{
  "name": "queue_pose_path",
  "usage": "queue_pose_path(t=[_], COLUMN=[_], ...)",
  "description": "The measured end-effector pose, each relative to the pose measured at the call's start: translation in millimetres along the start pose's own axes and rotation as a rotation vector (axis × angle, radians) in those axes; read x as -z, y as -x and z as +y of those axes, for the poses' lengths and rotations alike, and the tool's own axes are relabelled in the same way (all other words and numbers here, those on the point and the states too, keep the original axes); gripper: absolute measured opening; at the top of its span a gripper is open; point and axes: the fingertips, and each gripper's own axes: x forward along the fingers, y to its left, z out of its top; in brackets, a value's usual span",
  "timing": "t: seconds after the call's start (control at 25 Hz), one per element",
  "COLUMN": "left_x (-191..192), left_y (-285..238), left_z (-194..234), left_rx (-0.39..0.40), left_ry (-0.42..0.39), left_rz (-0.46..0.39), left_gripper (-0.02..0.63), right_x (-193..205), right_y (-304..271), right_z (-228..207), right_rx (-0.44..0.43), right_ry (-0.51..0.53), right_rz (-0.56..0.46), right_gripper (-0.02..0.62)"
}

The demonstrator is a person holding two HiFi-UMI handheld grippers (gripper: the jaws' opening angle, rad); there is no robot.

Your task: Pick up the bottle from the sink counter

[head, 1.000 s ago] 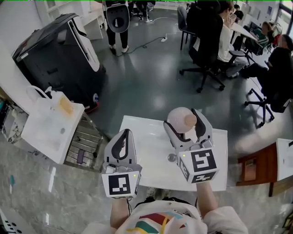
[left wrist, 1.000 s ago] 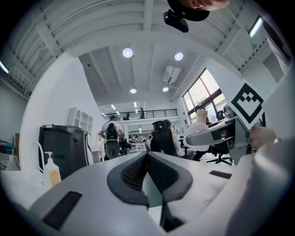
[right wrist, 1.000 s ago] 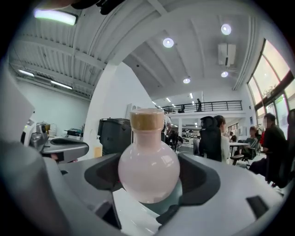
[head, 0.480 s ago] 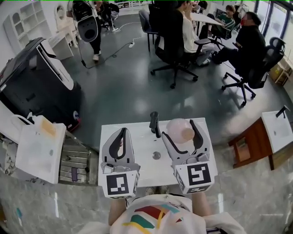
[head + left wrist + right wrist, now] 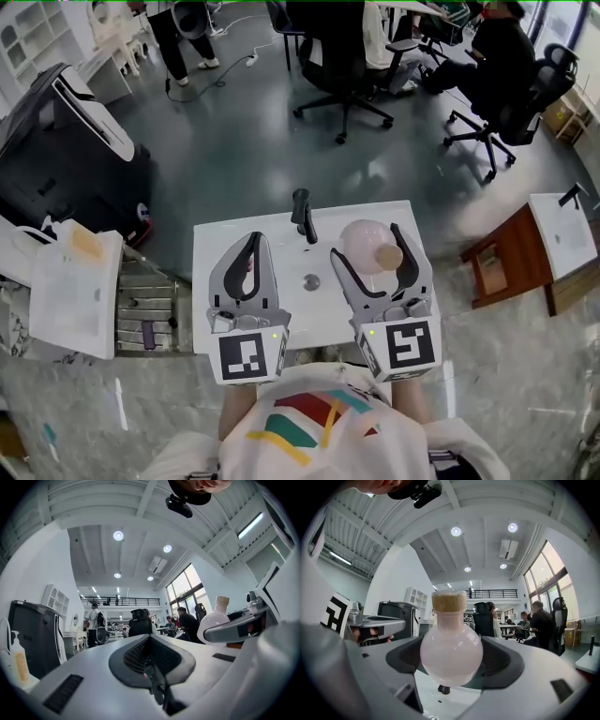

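Note:
A round pale-pink bottle (image 5: 360, 240) with a cork stopper hangs above the white sink counter (image 5: 214, 272), and my right gripper (image 5: 367, 246) is shut on its belly. The right gripper view shows the bottle (image 5: 451, 651) upright between the two jaws, clear of the basin below. My left gripper (image 5: 251, 242) hovers over the counter's left half, shut with nothing in it. In the left gripper view its jaws (image 5: 149, 641) meet, and the bottle (image 5: 213, 620) shows at the right. A black faucet (image 5: 302, 214) stands at the counter's far edge, with a drain (image 5: 311, 280) in the middle.
A black machine (image 5: 66, 122) and a white bag (image 5: 66, 281) are at the left, with a grey rack (image 5: 150, 305) beside the counter. A brown wooden stand (image 5: 497, 262) and another white basin (image 5: 562, 234) are at the right. People on office chairs (image 5: 342, 56) sit beyond.
The head view has swung, so the counter now sits centred and the faucet and drain show. The right gripper still holds the bottle above the counter; the left stays shut beside it.

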Motion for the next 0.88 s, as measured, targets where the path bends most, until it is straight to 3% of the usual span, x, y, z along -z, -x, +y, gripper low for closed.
queue_pose_path(t=[0.32,0.88], left_x=[-3.9,-4.9], left_y=[1.9,2.7], left_z=[-3.5,1.6], left_rx=[-0.001,-0.023], left_ry=[0.012,0.010], left_rz=[-0.013,-0.011], left_gripper=[0.018,0.018], right_x=[7.8,4.8], right_y=[1.6,-4.8], right_z=[1.8,8.2], right_rx=[-0.050,-0.076], right_ry=[-0.083,-0.063], right_rz=[0.004,0.004], right_gripper=[0.385,0.385])
